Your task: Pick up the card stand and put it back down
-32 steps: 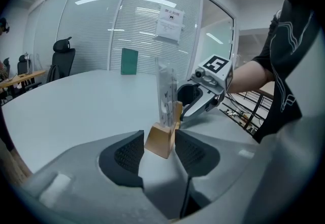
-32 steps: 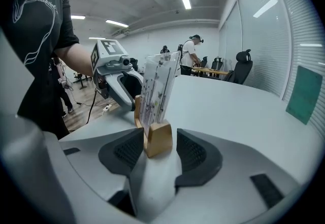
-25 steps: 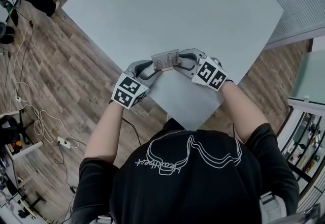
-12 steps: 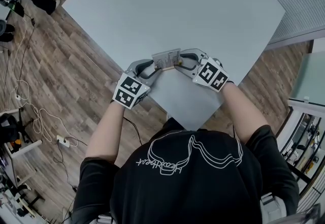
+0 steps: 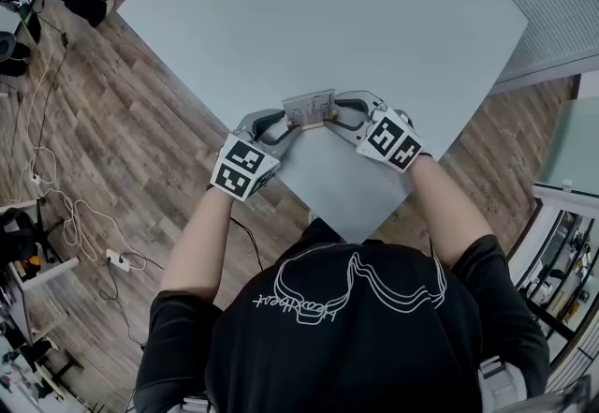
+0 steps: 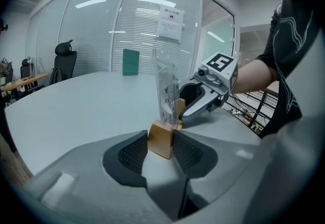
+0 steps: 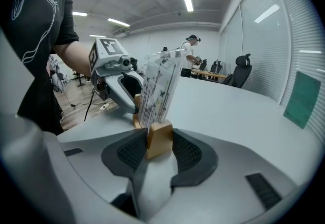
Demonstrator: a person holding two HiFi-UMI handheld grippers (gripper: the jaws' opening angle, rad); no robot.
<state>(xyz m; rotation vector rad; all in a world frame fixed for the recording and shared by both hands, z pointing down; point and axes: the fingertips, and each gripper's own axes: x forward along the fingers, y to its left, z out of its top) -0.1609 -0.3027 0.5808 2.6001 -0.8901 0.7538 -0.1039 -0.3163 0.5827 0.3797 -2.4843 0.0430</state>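
**Card stand (image 5: 309,109).** Located near the near corner of the desk (image 5: 309,18), directly in front of the person and between the two tongs. It consists of a clear panel (image 7: 160,86) carrying a printed card, seated in a wooden block at each end. The panel runs roughly from one tongs to the other. Whether the blocks rest on the desk or are raised just off it cannot be determined from any view.

**Left tongs (image 5: 284,124).** The jaws have just been closing. They stand partly apart with the left end block (image 6: 160,139) between them. The ribbed pads (image 6: 133,154) bear on both side faces of that block. Grip confirmed on the stand's left end.

**Right tongs (image 5: 330,121).** The jaws stand partly apart at a similar width. The right end block (image 7: 159,139) sits between the pads and is in contact with both. Grip confirmed on the stand's right end.

**Relation of the two.** The tongs face each other across the stand, tips close together, each visible in the other's gripper view. Both point downward at a slant towards the desk. The marker cubes sit just behind the jaws, on the person's side.

**Surroundings.** The desk surface around the stand is plain grey. A wood-plank floor (image 5: 122,121) lies to the left of the desk. A green board (image 7: 303,98) stands at the far side of the desk, in front of the blinds.
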